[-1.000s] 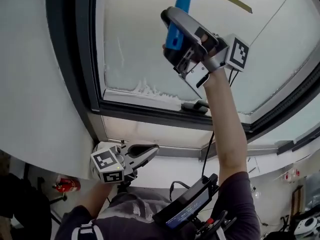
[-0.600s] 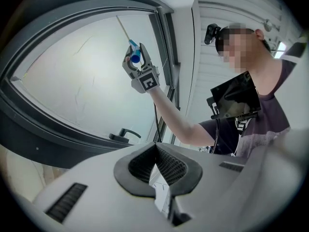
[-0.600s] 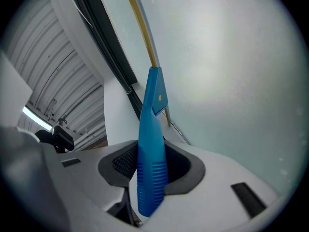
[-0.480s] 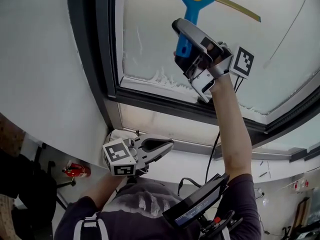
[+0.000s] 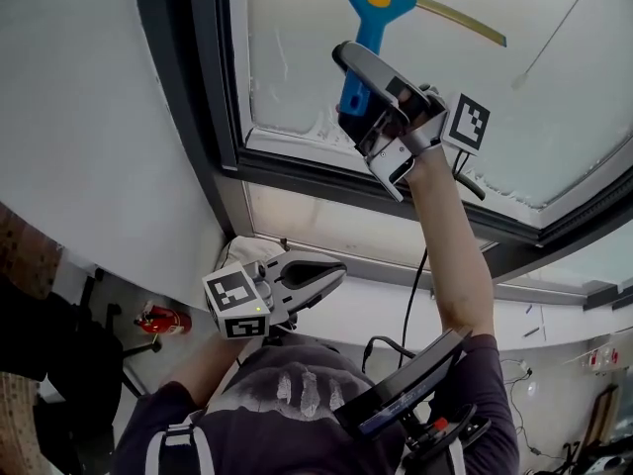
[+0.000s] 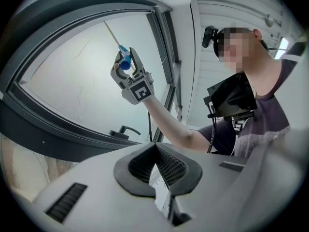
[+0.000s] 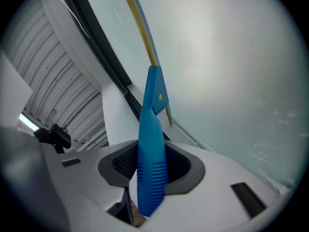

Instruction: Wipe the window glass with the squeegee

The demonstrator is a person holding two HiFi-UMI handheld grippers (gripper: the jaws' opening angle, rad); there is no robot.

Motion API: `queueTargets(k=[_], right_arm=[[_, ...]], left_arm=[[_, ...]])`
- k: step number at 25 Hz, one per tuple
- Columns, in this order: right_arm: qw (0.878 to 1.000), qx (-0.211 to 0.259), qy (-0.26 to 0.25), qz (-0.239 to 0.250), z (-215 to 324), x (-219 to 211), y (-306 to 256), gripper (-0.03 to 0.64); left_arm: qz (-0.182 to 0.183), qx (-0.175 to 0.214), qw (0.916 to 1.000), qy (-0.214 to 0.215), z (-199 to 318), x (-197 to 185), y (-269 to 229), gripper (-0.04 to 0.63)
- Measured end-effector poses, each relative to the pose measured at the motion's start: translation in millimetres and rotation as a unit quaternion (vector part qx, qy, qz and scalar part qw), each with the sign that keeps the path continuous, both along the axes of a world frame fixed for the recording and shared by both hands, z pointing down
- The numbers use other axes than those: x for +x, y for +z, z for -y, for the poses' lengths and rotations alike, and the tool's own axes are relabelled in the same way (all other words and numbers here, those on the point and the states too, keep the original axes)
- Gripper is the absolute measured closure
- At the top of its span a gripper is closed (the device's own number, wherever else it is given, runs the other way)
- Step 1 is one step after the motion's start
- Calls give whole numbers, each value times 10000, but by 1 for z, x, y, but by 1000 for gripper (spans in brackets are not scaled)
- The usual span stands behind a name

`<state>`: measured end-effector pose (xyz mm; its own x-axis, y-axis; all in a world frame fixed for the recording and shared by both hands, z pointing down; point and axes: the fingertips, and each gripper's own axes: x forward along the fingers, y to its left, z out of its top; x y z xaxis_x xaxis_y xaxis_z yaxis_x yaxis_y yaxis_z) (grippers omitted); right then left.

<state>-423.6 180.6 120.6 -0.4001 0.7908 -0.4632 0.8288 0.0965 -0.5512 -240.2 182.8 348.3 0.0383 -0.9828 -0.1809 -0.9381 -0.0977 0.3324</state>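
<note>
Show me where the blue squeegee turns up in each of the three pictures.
Head view: top centre, squeegee against the window glass, handle in the right gripper.
Left gripper view: upper left of centre, small, in the right gripper.
Right gripper view: dead centre, between the jaws.
Shared landmark: the dark window frame.

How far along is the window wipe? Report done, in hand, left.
Done: little that shows; the window glass looks hazy all over. In hand: the right gripper is shut on the squeegee handle, blade against the upper pane. Left: the pane below it, with white residue along the bottom edge. The left gripper hangs shut and empty.
</note>
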Motion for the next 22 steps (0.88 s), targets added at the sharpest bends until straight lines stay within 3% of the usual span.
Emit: queueTargets(k=[7, 22], right_arm=[[9999, -57, 23, -121, -13, 15, 37, 483], [9979, -202, -74, -612, -2, 4, 92, 483]], left_arm=[[18, -36, 10000, 11, -18, 16, 11, 589], [-78, -97, 9998, -125, -10, 7, 8, 589]])
